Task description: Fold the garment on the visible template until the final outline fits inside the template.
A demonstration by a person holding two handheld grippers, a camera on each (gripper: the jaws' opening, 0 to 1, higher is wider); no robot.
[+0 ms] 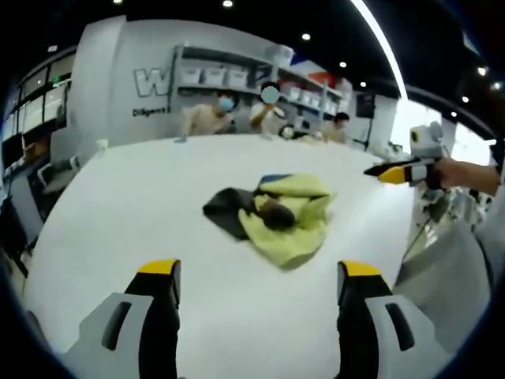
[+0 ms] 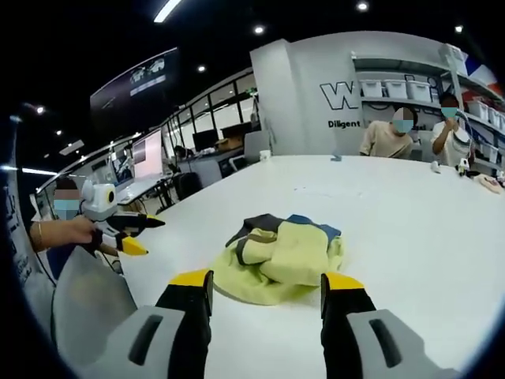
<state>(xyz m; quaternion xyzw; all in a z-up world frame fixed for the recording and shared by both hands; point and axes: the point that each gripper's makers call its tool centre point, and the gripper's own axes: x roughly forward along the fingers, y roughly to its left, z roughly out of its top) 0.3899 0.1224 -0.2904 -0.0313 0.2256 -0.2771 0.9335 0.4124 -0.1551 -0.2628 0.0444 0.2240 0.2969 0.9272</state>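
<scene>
Holding both tools open, left tool point(image 1: 258, 278) and right tool point(image 2: 267, 286), we are hovering clear of the crumpled yellow-and-dark fabric garment point(image 1: 276, 215) bunched mid-bench point(image 1: 126, 197), sizing up its first fold.

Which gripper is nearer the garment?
Right, by a little. The right gripper hovers open just short of the garment, its edge between the jaws. The left gripper is also open, with bare table before the garment.

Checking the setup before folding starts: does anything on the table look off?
Yes. The yellow and dark garment lies crumpled in a heap mid-table, not spread flat, and no template outline is discernible under it.
</scene>
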